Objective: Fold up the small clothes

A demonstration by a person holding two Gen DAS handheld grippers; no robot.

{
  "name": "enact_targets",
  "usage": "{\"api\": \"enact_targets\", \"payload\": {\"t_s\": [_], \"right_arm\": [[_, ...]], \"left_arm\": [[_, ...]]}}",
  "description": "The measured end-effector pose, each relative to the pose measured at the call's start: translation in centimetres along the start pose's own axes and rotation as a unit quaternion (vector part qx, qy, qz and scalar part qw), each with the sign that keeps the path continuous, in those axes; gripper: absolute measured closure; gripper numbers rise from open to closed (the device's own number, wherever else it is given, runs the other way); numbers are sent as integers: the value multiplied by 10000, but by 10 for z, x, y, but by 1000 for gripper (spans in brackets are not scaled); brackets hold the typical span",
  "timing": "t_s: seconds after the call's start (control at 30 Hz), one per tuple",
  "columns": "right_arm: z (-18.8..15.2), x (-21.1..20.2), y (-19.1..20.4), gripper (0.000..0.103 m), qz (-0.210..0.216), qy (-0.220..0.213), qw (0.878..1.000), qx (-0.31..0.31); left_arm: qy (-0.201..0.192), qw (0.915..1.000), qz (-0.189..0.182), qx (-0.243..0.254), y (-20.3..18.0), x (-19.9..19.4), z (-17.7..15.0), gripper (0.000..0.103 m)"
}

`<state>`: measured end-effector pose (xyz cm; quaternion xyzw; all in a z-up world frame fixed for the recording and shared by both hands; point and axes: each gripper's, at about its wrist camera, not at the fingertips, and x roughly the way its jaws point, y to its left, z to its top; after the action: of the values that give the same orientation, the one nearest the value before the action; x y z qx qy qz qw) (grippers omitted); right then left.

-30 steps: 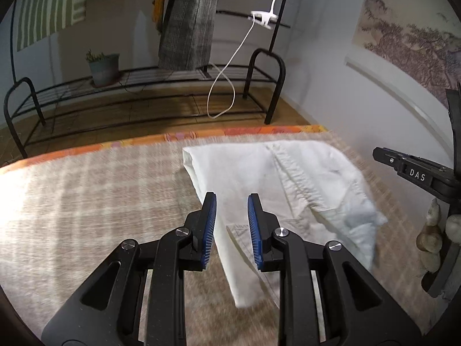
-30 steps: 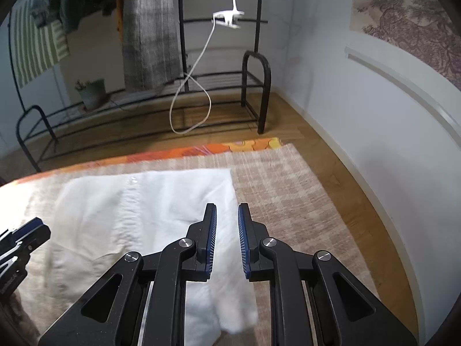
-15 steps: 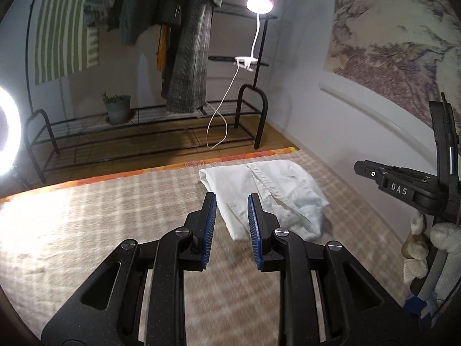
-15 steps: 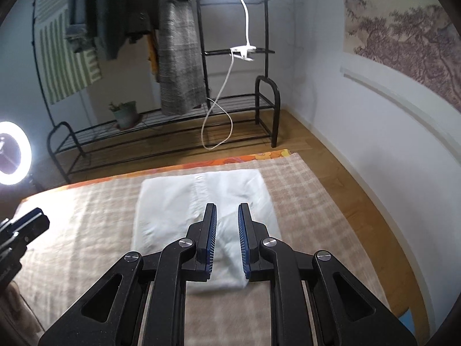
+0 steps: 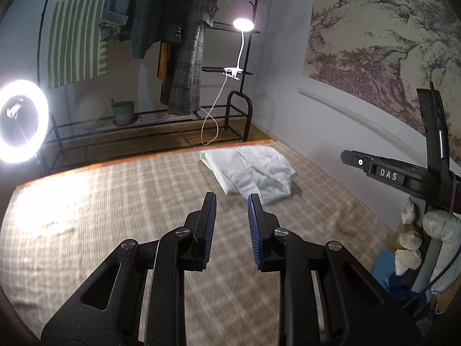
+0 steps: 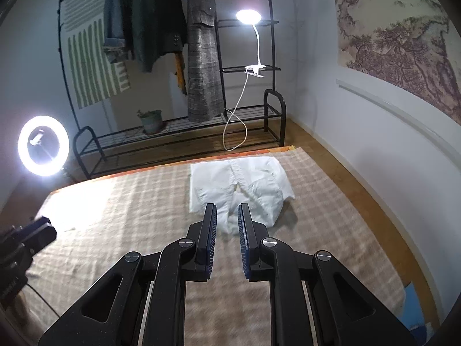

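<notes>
From the left wrist view, a checked beige blanket (image 5: 115,216) covers the surface below, edged by an orange strip at its far side; a folded white garment (image 5: 253,173) lies on the blanket's far right part, near that edge; beyond it stands a black clothes rack (image 5: 239,109) hung with a grey checked coat (image 5: 190,57), with a small potted plant (image 5: 124,112) on its low shelf and a lit clip lamp (image 5: 243,26) whose white cord loops to the floor; a ring light (image 5: 20,121) glares at the left; a landscape wall hanging (image 5: 374,34) fills the right wall; the right hand-held gripper (image 5: 383,173) juts in from the right, held in a hand in a white knitted glove (image 5: 432,230), well clear of the garment; the left hand-held gripper (image 5: 230,199) hangs above bare blanket, its jaws narrowly parted with nothing between them, touching nothing; no object stands between it and the garment.

From the right wrist view, the same white garment (image 6: 242,187) lies flat near the blanket's (image 6: 115,216) far edge, just beyond the fingertips in the picture; the rack (image 6: 273,115), coat (image 6: 204,72), plant (image 6: 151,121), lamp (image 6: 249,16) and ring light (image 6: 43,145) stand behind; wooden floor (image 6: 360,178) runs along the right wall; the left hand-held gripper (image 6: 31,233) shows at the left edge; the right hand-held gripper (image 6: 227,207) has its jaws a slim gap apart, empty, raised off the cloth.
</notes>
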<state>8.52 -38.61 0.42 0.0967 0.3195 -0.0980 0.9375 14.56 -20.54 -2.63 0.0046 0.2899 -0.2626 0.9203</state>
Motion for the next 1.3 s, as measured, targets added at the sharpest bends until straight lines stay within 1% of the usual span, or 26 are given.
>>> {"api": "enact_targets", "payload": {"t_s": [0.13,0.2,0.27,0.33,0.37,0.4,0.43,0.47,0.5,0.57,0.6,0.63,0.67,0.73,0.8,0.87,0.9,0.93,1.07,1.2,1.3], "right_arm": [[-20,-18,9,89,45,-42,9999,107],[-29,-20,12,89,11,-41,9999,145],[-36,-19,11,89,84,1,9996,252],[-41,-18,13,89,98,48,9995,295],[-43,-16,14,85,76,41,9996,274],[-45,-16,14,81,66,13,9996,268],[-46,-17,15,74,65,-5,9996,278],[-48,-18,16,71,72,-28,9996,289],[-49,-17,16,71,65,-60,9996,280],[-51,-17,18,68,18,-90,9997,241],[-51,-16,19,66,17,-102,9997,226],[-52,-16,19,59,26,-114,9997,233],[-53,-16,19,55,17,-133,9996,256],[-54,-16,20,54,-6,-162,9995,261],[-53,-16,21,52,-38,-177,9996,219],[-54,-17,22,46,-96,-195,9995,215],[-54,-17,21,39,-121,-212,9994,239],[-54,-17,21,35,-143,-240,9993,268],[-52,-17,20,32,-195,-303,9989,303],[-52,-17,20,27,-231,-326,9987,303],[-52,-16,20,26,-227,-337,9987,320]], "left_arm": [[19,10000,-6,82,0,-18,-21,82],[21,9999,-25,96,1,-24,-29,81],[-15,9999,7,134,3,-28,-36,79],[-29,9999,0,160,4,-29,-41,62],[-40,9999,-7,162,5,-30,-42,58],[-60,9999,-6,162,7,-30,-42,57],[-76,9998,9,171,8,-30,-43,57],[-89,9998,22,188,9,-31,-44,57],[-94,9998,20,199,9,-31,-44,55],[-94,9998,6,184,11,-31,-45,47],[-103,9998,4,179,11,-31,-45,42],[-117,9998,3,185,11,-31,-45,40],[-133,9997,6,203,11,-32,-45,39],[-151,9996,7,236,10,-33,-45,32],[-172,9996,-12,210,10,-34,-45,29],[-186,9996,-14,198,11,-35,-45,28],[-182,9996,-18,201,11,-35,-45,27],[-178,9996,-15,196,12,-35,-45,25],[-204,9997,19,164,12,-38,-44,19],[-253,9993,94,270,10,-40,-41,10],[-298,9989,144,333,8,-41,-40,9]]}}
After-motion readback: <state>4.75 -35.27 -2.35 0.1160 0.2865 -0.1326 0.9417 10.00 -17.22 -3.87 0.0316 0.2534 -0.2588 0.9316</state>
